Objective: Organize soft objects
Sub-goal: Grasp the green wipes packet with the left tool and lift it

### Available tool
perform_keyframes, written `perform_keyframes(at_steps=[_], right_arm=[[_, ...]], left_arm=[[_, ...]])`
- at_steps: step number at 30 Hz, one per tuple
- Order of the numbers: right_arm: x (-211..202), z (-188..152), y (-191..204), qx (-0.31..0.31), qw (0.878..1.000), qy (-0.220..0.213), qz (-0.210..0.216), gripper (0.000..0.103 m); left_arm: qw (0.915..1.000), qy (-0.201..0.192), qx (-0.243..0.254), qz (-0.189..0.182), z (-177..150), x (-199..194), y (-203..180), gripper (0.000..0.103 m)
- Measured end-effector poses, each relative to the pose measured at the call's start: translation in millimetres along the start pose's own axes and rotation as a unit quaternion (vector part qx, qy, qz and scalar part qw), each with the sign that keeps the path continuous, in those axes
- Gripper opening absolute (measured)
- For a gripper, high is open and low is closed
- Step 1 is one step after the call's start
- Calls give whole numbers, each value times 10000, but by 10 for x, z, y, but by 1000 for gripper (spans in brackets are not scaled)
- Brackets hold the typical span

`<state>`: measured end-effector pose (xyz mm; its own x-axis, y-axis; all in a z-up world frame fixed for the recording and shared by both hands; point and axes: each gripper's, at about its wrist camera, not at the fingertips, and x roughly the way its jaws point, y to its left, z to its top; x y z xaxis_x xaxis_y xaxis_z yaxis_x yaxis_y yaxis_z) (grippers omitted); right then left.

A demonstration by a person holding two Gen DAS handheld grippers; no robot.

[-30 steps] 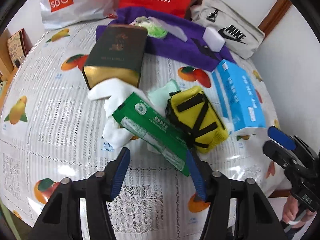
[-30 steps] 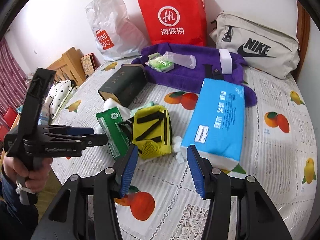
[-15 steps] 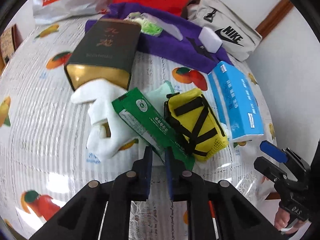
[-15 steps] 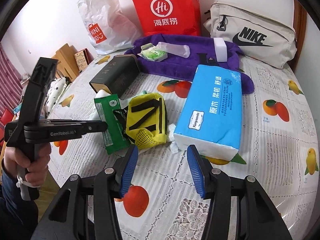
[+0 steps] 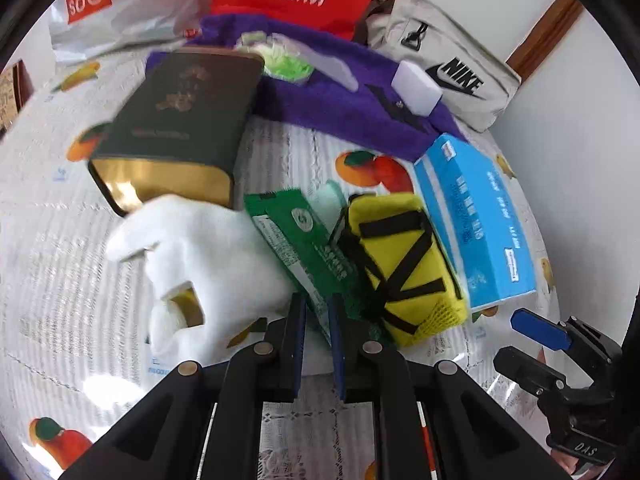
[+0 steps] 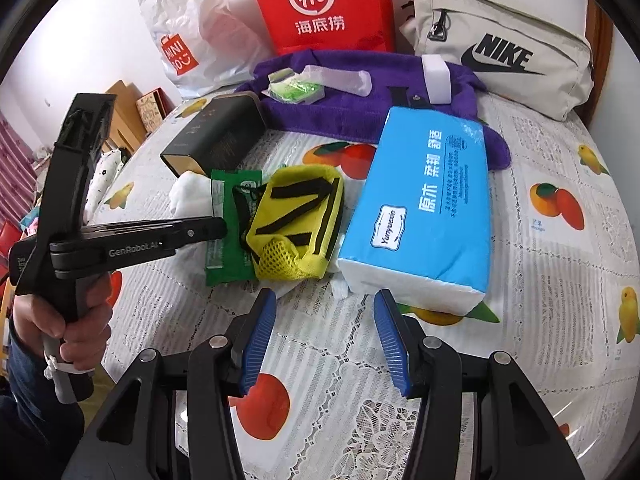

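Where the table (image 6: pixel 552 240) is covered by a white lace cloth printed with fruit, a cluster of items is laid out near its middle, and a red paper bag (image 6: pixel 324 4), a white plastic bag (image 6: pixel 192 36) and a beige sports bag (image 6: pixel 504 48) are stood along the far wall. A purple towel (image 6: pixel 340 108) is spread in front of the bags, and a white block (image 6: pixel 438 80) and a small green packet (image 6: pixel 296 88) are rested on it. The blue tissue pack (image 6: pixel 432 208) is laid flat at the right of the cluster, with its far corner on the towel. A dark green box (image 5: pixel 180 120) with a gold end is placed at the left, and a white sock (image 5: pixel 200 256) is lain touching its near end. The yellow pouch (image 5: pixel 404 264) with black straps is positioned just beside the tissue pack, and the green sachet (image 5: pixel 296 236) is lain between pouch and sock, overlapping the sock. The left gripper (image 5: pixel 316 320) is closed to a narrow gap on the near edge of the green sachet, which is pinched between the blue pads. The right gripper (image 6: pixel 326 320) is held wide apart, nothing between its fingers, above bare cloth just short of the tissue pack and pouch.
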<state>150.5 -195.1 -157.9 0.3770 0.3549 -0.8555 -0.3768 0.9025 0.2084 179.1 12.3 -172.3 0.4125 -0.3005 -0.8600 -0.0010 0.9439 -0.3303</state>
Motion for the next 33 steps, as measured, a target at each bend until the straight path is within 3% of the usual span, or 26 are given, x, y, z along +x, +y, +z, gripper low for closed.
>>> perform_keyframes(at_steps=[14, 20, 29, 33], right_arm=[[73, -51, 82, -203, 9997, 132, -24, 51], [45, -67, 101, -208, 9997, 111, -23, 51], [-22, 22, 242, -430, 9990, -73, 45, 51], [8, 60, 293, -508, 9987, -52, 15, 51]], left_arm=[[9988, -99, -263, -398, -55, 136, 43, 10], [9987, -226, -216, -395, -76, -95, 131, 6], [9993, -288, -211, -81, -266, -485, 396, 6], [9990, -197, -143, -368, -265, -434, 380, 6]])
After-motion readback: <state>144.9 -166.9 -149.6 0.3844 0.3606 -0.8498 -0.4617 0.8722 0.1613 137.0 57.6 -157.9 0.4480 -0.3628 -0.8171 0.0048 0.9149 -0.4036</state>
